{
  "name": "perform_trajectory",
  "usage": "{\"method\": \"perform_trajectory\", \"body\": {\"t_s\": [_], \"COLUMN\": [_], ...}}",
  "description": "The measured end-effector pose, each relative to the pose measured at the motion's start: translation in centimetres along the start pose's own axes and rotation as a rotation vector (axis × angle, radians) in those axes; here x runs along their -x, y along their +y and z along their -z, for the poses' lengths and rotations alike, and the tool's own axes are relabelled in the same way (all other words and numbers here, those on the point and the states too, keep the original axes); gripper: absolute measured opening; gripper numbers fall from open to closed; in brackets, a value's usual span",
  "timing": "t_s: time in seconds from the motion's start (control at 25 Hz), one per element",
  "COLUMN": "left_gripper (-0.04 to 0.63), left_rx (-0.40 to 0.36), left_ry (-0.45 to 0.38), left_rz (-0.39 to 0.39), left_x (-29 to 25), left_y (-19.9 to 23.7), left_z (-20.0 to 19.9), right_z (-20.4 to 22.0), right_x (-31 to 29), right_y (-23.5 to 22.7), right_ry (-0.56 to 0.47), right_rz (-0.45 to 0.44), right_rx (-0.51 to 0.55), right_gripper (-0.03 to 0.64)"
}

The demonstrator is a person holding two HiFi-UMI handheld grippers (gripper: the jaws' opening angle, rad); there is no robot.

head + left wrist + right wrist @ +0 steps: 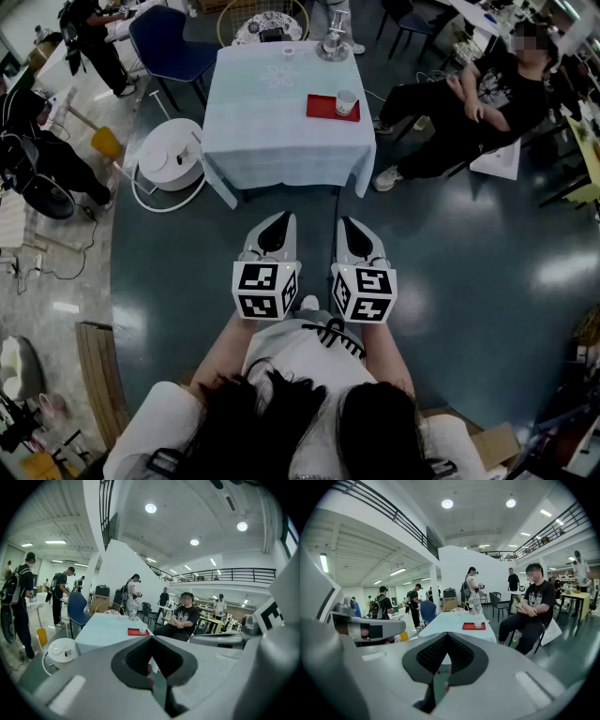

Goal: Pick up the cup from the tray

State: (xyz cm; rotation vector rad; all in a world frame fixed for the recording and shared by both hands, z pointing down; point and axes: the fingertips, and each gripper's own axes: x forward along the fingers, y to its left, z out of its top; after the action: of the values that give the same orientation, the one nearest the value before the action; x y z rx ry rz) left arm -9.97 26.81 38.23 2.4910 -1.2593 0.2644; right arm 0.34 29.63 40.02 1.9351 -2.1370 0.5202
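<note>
A small white cup stands on a red tray at the right side of a table with a pale blue cloth. Both grippers are held side by side over the floor, well short of the table and pointing toward it. My left gripper and right gripper each have jaws closed tip to tip with nothing between them. The left gripper view shows the cup and tray far off beyond my left gripper. The right gripper view shows the cup on the tray beyond my right gripper.
A person sits on a chair right of the table. A round white device stands on the floor at the table's left. A blue chair and a wire chair are behind it. A glass jug stands at the table's far edge.
</note>
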Motion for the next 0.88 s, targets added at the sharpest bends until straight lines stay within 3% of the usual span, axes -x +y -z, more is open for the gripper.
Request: {"method": "perform_trajectory", "body": {"t_s": [0.76, 0.88], "left_gripper": [0.000, 0.000], "left_rx": [0.006, 0.015], "left_ry": [0.030, 0.032], "left_rz": [0.002, -0.005], "left_x": [-0.9, -1.0], "left_y": [-1.3, -1.3], "left_z": [1.0, 1.2], "right_z": [0.4, 0.5], "right_x": [0.7, 0.7], "right_y": [-1.4, -1.9], "right_ry": [0.019, 0.014], "right_rz": [0.031, 0.031], "right_rx": [0.031, -0.006], "right_gripper": [0.021, 0.021]}}
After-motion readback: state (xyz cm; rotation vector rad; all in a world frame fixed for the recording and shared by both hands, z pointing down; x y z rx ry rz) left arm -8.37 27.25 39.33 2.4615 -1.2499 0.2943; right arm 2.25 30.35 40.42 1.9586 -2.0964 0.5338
